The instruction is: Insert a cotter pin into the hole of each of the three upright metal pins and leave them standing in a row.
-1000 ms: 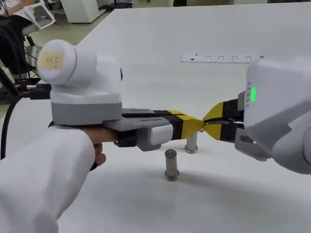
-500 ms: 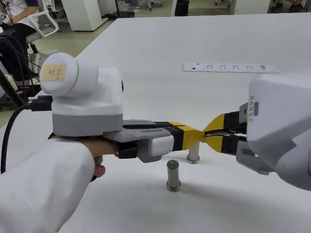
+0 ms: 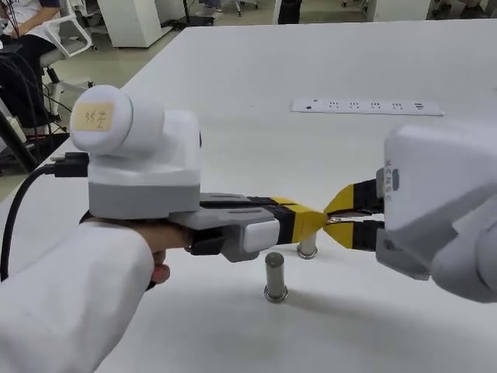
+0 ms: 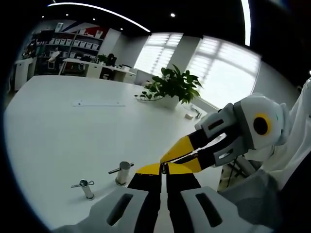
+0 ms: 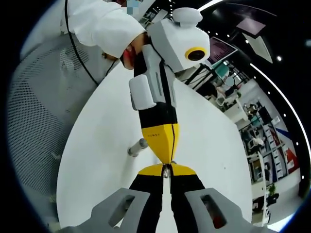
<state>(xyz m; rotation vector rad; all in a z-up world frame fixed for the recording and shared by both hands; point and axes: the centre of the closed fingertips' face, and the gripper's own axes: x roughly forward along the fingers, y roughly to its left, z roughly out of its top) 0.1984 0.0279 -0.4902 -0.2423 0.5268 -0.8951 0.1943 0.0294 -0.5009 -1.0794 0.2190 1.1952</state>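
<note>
Cotter pin (image 5: 166,169) is the smallest thing here, so the hazards come first, from the biggest thing down.

The white desk (image 3: 256,101) lies broad and bare under the work. A dropped pin would land flat on it, and I judge it would be awkward to pinch up again.

The left gripper (image 3: 317,221) and the right gripper (image 3: 338,221) meet tip to tip in the air above the desk, pointing at each other. The left jaws are closed to a hairline. The right jaws are pinched on the cotter pin at their very tips. Whether the left also grips it, I cannot tell. If one releases before the other has a firm hold, the pin falls. If both pull, it may twist or slip askew.

The near metal pin (image 3: 275,276) and the far metal pin (image 3: 307,249) stand upright just below the tips. A dip of either bulky gripper could knock one over. In the left gripper view each carries a thin cross-piece (image 4: 114,170) near its top, seemingly already fitted.

As a mere sliver of metal, the cotter pin seems to have its long axis along the line of the two grippers, roughly level with the desk. Which end leads is too small to tell.
</note>
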